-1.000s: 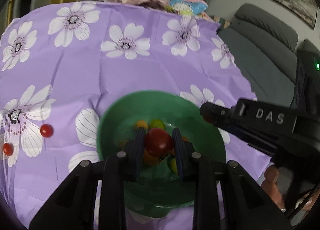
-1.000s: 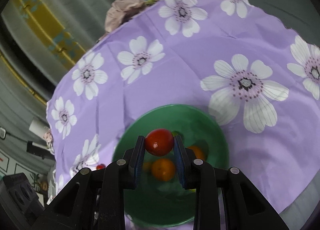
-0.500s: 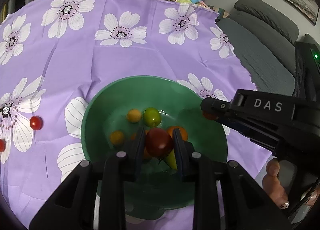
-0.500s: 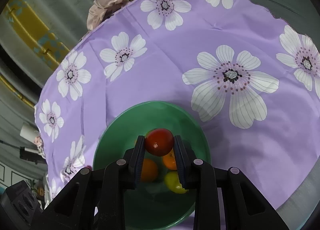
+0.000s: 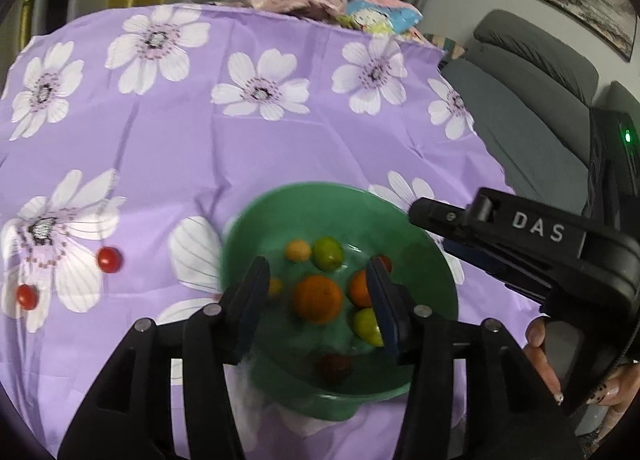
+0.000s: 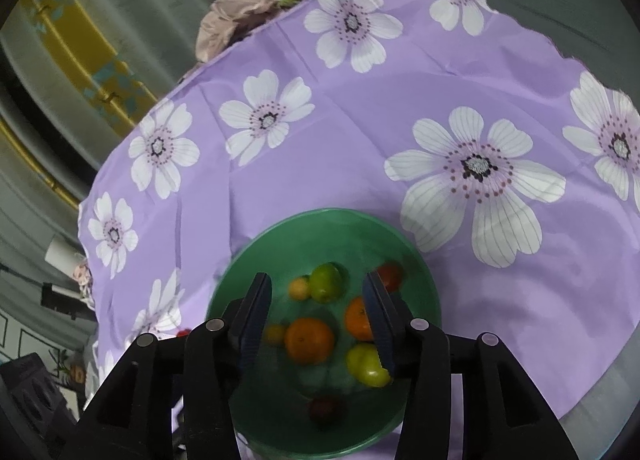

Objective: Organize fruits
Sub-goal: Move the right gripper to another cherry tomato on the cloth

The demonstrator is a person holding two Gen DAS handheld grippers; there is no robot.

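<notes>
Loose tomatoes (image 5: pixel 109 259): two red ones, left edge of the left wrist view, on the purple cloth (image 5: pixel 168 164).
Left gripper (image 5: pixel 318 286): jaws just opened, released, nothing between them.
Green bowl (image 5: pixel 280 204): lower centre, holding oranges, green and yellow fruit.
Blurred red tomato (image 5: pixel 334 367): near bowl bottom.
Right gripper (image 6: pixel 318 292): jaws just opened, empty, over the bowl.
</notes>
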